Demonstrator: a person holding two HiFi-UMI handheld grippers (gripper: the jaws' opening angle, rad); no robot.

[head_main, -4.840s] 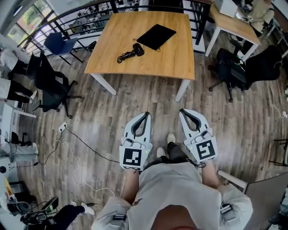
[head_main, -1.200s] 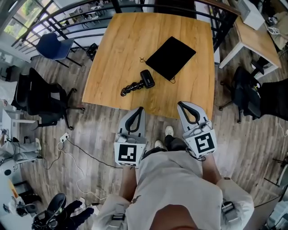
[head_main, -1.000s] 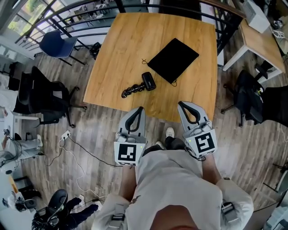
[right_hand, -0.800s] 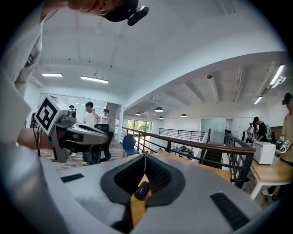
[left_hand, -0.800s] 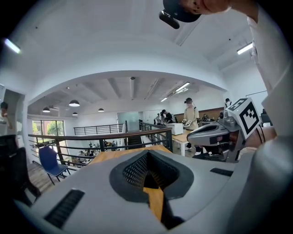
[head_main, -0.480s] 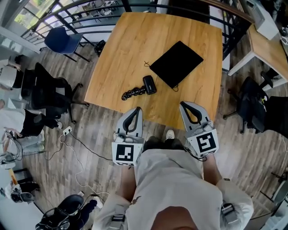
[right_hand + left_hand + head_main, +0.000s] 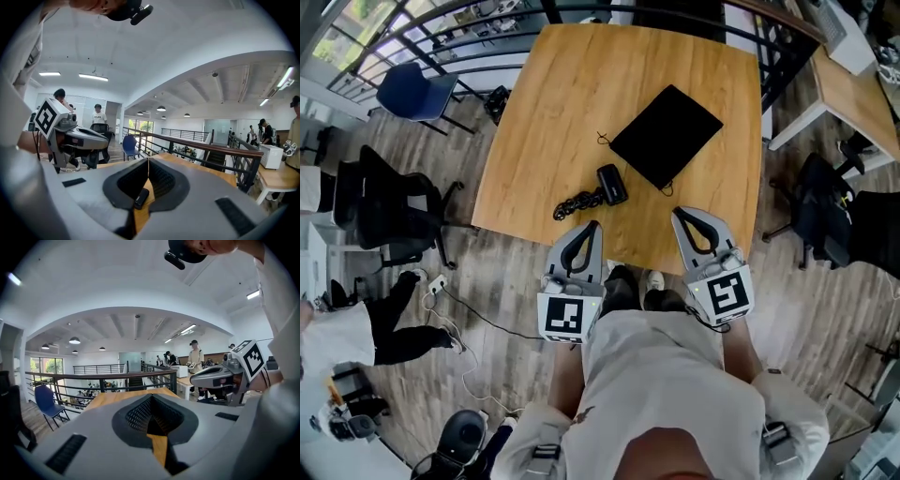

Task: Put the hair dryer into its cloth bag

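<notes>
Both pairs of fingers are pressed fully together and hold nothing. The left gripper (image 7: 592,226) and the right gripper (image 7: 676,213) hang side by side over the near edge of the light-brown wooden surface (image 7: 553,103). They point forward across it, clear of everything that lies on it.

The black hair dryer (image 7: 610,183) lies on the surface just ahead of the left gripper. Its coiled black cord (image 7: 574,202) trails off to the left, near the front edge. The flat black cloth bag (image 7: 667,135) lies beyond the dryer and to its right, close to it but not touching, with thin drawstrings showing at two corners. The dryer is outside the bag.

Each gripper view shows its own ribbed dark fingers (image 7: 136,416) meeting at the tips, with only the wooden surface visible past them.
</notes>
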